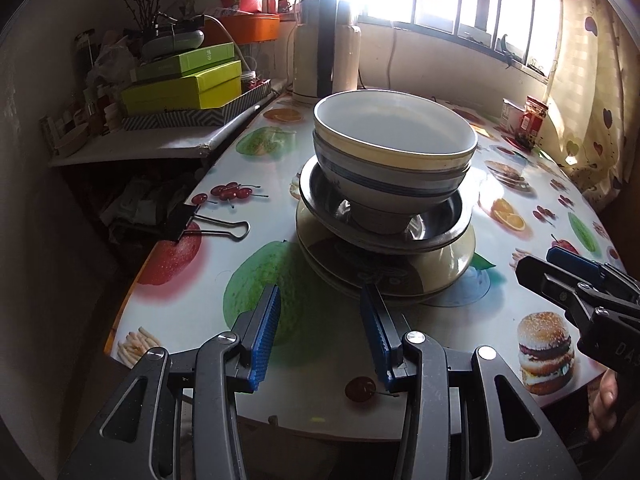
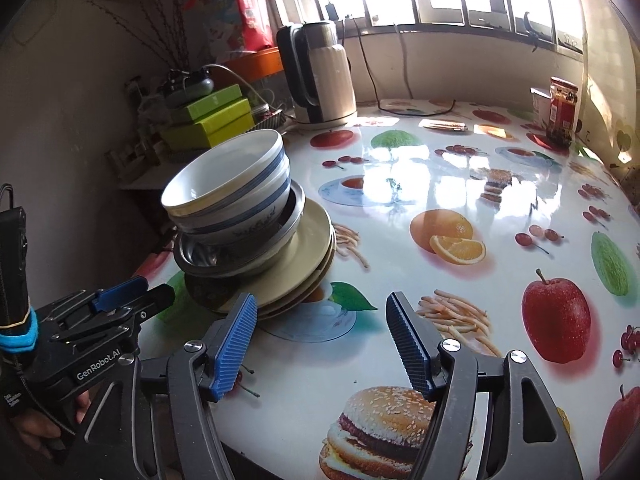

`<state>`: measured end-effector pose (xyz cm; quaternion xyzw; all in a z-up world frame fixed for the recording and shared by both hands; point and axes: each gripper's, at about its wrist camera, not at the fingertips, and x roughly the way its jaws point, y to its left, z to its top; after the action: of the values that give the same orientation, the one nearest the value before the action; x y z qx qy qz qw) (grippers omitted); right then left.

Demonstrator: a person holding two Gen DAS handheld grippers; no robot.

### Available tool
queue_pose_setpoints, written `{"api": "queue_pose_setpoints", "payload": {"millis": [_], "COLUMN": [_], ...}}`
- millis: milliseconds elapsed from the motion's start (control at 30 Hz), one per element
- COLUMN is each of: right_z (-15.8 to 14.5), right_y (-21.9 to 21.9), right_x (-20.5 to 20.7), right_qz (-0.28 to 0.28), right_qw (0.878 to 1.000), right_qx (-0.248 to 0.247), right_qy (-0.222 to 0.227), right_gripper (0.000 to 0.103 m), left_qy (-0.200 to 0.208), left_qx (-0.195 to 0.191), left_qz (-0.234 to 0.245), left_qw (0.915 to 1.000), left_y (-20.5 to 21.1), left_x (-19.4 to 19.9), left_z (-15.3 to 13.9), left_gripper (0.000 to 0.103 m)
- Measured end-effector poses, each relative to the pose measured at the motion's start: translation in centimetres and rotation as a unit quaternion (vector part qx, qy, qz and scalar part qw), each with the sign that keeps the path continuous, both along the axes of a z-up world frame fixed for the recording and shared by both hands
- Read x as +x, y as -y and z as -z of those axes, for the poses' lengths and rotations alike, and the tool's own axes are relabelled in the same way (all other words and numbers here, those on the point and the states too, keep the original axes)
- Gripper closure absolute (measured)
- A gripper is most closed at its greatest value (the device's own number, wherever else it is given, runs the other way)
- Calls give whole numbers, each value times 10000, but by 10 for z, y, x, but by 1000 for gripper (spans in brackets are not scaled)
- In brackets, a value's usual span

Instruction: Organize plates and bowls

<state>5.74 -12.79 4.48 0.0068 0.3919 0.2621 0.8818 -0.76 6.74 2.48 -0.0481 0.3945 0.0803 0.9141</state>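
One stack stands on the table's left part. Two nested white bowls with blue stripes point(image 1: 392, 128) point(image 2: 224, 176) rest in a steel dish point(image 1: 440, 220) point(image 2: 208, 256), which lies on cream plates point(image 1: 440, 268) point(image 2: 296, 264). The stack leans a little. My left gripper point(image 1: 320, 292) point(image 2: 154, 290) is open just in front of the plates with nothing between its blue pads; its right fingertip sits close to the lowest plate's rim. My right gripper point(image 2: 320, 300) point(image 1: 540, 264) is open too, low over the cloth to the right of the stack, empty.
The round table point(image 2: 440, 200) wears a glossy fruit-print cloth. A kettle point(image 1: 320, 48) point(image 2: 320, 76) stands behind the stack, a red-lidded jar point(image 1: 534, 120) point(image 2: 562, 112) at the far right. A binder clip point(image 1: 208, 224) grips the left edge. Green boxes point(image 1: 184, 84) sit on a side shelf.
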Motion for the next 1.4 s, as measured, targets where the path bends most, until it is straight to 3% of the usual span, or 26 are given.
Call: {"api": "queue_pose_setpoints", "payload": {"millis": [200,833,1400], "right_z": [8,11,11], "right_y": [0,-7,-11], "right_x": [-4,-11,-13], "right_qz": [69,186,147], "right_qw": [9998,9997,9997], "right_qx": [14,-124,-152], "right_qy": [-162,-106,-93], "right_gripper": [34,27,27], "left_qy": [-92,-133,-182], "left_qx": [-123,-241,-180], "left_qz": [57,120,102], "left_qw": [9999,9995,9996], "left_y": [5,11,11], "left_x": [-1,-4,-3], "left_z": [6,7,7], "left_gripper": [60,60,60]}}
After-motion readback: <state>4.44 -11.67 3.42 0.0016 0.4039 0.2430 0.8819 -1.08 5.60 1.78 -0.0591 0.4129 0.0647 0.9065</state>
